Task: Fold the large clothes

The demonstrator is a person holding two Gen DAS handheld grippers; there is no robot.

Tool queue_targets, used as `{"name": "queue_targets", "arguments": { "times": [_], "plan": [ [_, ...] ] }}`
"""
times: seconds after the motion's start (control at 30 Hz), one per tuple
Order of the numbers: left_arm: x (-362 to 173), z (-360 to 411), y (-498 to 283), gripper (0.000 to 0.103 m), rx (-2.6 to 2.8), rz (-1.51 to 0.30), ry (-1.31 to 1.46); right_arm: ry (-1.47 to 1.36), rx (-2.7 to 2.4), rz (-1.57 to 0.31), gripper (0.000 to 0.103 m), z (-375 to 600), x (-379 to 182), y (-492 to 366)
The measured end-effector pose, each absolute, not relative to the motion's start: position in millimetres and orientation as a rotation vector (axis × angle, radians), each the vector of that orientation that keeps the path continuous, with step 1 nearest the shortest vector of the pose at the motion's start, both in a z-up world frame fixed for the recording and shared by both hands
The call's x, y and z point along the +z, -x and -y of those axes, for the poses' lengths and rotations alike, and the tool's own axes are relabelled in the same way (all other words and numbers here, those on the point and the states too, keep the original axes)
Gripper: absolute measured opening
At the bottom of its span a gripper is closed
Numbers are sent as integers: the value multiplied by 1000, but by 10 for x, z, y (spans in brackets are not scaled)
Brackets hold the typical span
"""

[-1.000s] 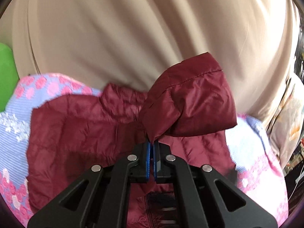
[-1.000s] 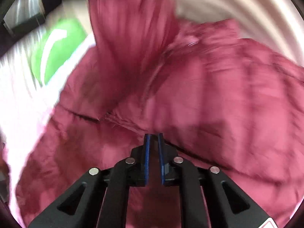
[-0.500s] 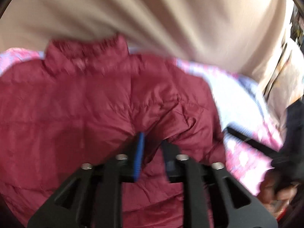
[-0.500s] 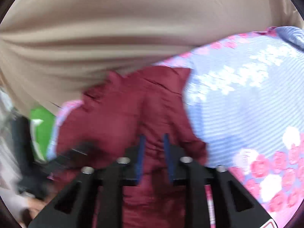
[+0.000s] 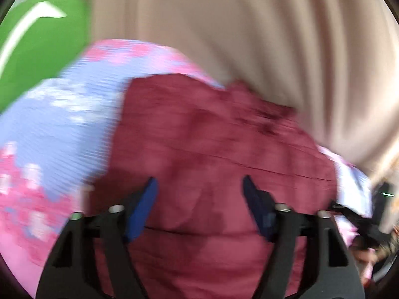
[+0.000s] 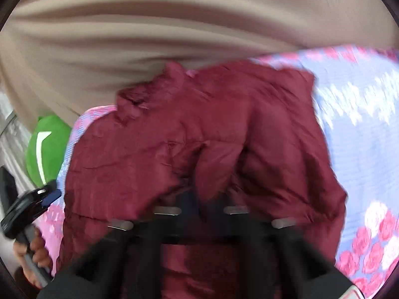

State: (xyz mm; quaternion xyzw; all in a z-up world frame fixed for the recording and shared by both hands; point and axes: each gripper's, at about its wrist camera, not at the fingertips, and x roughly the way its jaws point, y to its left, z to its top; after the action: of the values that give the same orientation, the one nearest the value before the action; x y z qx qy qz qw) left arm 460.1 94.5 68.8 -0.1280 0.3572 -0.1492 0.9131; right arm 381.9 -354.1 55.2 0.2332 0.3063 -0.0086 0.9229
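Since half a second ago the left claw (image 5: 199, 186) has spread its blue pads (image 5: 143, 204) much wider and let go of the jacket (image 5: 224, 149); nothing sits between them now, and the cloth lies beneath the gap. Both views have swung: a green cushion (image 5: 37, 37) has come into the left view's upper corner. The right claw (image 6: 202, 214) is a dark smear at the frame's bottom edge; a fold of jacket (image 6: 212, 169) drapes right over where its fingers meet, and I cannot tell whether they are parted or pinching. The jacket is maroon, quilted and slightly shiny, with a gathered collar (image 6: 154, 87) toward the beige curtain (image 6: 174, 25). It lies roughly flat on a lilac bedspread (image 6: 361, 137) printed with pink roses. The curtain hangs in soft vertical folds.
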Motion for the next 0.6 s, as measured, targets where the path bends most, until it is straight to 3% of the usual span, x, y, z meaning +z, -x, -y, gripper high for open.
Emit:
{"name": "queue_targets", "arguments": {
  "times": [0.07, 0.13, 0.17, 0.33, 0.43, 0.5, 0.6],
  "plan": [
    [520, -1094, -4765, 28, -236, -783, 243, -397, 8, -512, 4, 3382, 846, -3702],
    [301, -1114, -4903, 8, -186, -843, 199, -341, 20, -445, 4, 3322, 1013, -3614],
    [206, -1095, -4951, 3, -171, -860, 180, -325, 7, -440, 4, 3321, 1026, -3630],
    [90, -913, -4919, 2, -139, -803, 92, -362, -151, -767, 0, 3717, 205, -4124],
    [78, -882, -4910, 2, -134, -794, 79, -411, -220, -681, 4, 3676, 362, -3950],
    [72, -880, -4890, 2, -140, -795, 92, -426, -333, -563, 18, 3602, 592, -3751],
    [59, -854, -4881, 1, -140, -794, 89, -408, -219, -499, 17, 3257, 893, -3748]
  ]
}}
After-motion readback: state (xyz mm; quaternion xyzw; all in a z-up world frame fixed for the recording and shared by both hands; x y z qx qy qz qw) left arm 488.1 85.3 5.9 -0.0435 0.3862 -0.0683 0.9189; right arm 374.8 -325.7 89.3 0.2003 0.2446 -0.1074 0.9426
